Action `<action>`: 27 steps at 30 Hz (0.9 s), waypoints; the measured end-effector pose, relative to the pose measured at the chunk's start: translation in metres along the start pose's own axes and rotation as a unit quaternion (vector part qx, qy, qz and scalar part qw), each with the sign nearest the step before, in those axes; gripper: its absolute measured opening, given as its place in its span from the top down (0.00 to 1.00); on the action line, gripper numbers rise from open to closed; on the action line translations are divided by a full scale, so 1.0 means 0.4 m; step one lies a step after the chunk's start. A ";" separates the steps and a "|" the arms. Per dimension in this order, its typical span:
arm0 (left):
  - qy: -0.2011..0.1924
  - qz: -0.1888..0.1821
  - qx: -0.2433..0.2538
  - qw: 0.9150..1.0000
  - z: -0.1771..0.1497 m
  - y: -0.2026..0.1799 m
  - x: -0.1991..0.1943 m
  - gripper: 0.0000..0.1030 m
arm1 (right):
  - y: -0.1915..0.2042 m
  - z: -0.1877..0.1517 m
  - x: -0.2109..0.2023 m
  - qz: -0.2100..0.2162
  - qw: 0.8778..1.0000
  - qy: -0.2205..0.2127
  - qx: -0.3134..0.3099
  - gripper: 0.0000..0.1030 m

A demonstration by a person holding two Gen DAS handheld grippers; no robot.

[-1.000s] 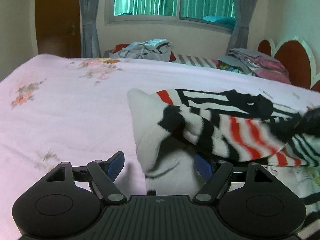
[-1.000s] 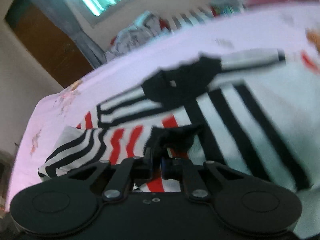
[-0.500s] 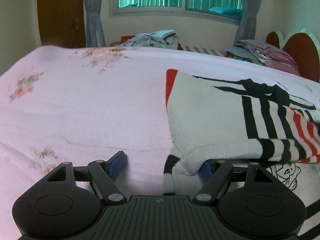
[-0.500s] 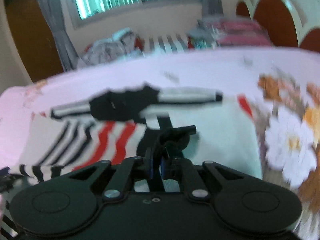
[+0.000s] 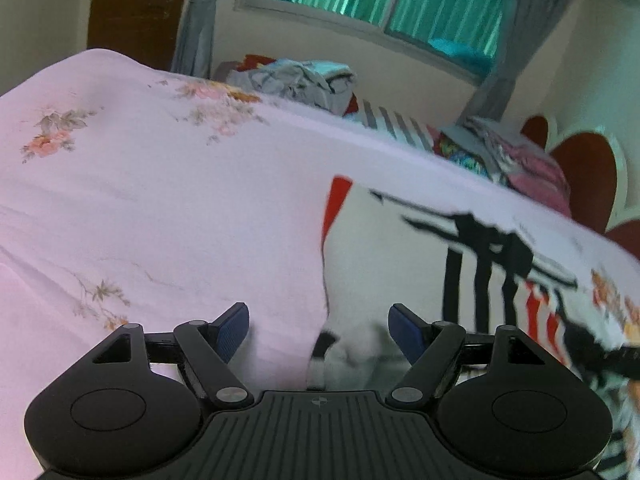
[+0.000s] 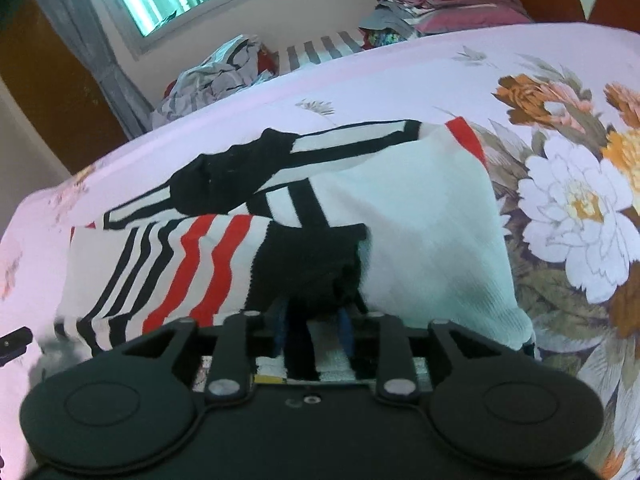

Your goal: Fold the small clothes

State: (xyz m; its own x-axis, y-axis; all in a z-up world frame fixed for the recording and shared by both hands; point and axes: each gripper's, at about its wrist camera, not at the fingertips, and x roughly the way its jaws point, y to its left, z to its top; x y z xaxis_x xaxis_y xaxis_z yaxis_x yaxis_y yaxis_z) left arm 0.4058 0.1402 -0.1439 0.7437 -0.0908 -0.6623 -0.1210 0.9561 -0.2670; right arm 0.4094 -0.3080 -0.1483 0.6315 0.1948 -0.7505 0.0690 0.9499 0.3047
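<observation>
i'm in the middle of folding the small striped sweater, which lies on the pink floral bedsheet with its white body spread flat and the black collar toward the far side. one striped sleeve with red and black bands is laid across the front, and its black cuff sits right at my right gripper. the jaws there are opening at this moment, the cuff is between the blue pads but i judge they no longer pinch it, so this looks like the letting-go at the end of the sleeve fold

my left gripper stands wide, nothing gripped; the near white corner of the sweater, with a bit of black trim, lies between its pads without being pressed

what comes next, as i read it: draw the right gripper clear without dragging the cuff off its place, then check the sleeve lies flat across the body. the other sleeve i can't make out clearly in either view, so i can't tell whether it is tucked in yet. after that the hem should come up toward the collar, each gripper taking a bottom corner. knit is floppy and clings to the pads, so i'd open fully before pulling away

the piles of other clothes at the far edge of the bed are well apart from this work
</observation>
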 end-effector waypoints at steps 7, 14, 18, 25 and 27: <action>0.000 -0.023 0.024 0.999 0.021 -0.086 0.053 0.26 | 0.020 0.001 0.022 -0.005 1.000 0.002 0.003 0.73; 0.037 0.008 0.096 0.995 -0.058 -0.138 0.130 0.26 | 0.028 -0.021 -0.003 -0.027 0.999 0.004 -0.046 0.95; 0.051 0.009 0.070 0.996 -0.036 -0.110 0.124 0.26 | 0.005 -0.022 -0.012 -0.020 0.999 0.006 -0.044 0.94; 0.035 0.005 0.042 0.998 0.044 -0.094 0.126 0.26 | -0.030 0.044 -0.031 -0.001 1.000 -0.025 0.015 0.61; 0.036 0.007 0.037 0.999 0.057 -0.097 0.147 0.26 | -0.035 0.058 -0.007 -0.005 1.000 -0.019 0.024 0.51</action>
State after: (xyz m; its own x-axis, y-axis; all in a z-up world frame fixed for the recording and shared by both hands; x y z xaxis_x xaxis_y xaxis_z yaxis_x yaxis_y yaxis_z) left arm 0.4690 0.1042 -0.1567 0.6925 -0.0938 -0.7153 -0.0808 0.9752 -0.2062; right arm 0.4246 -0.3275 -0.1366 0.6597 0.1752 -0.7308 0.1119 0.9387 0.3260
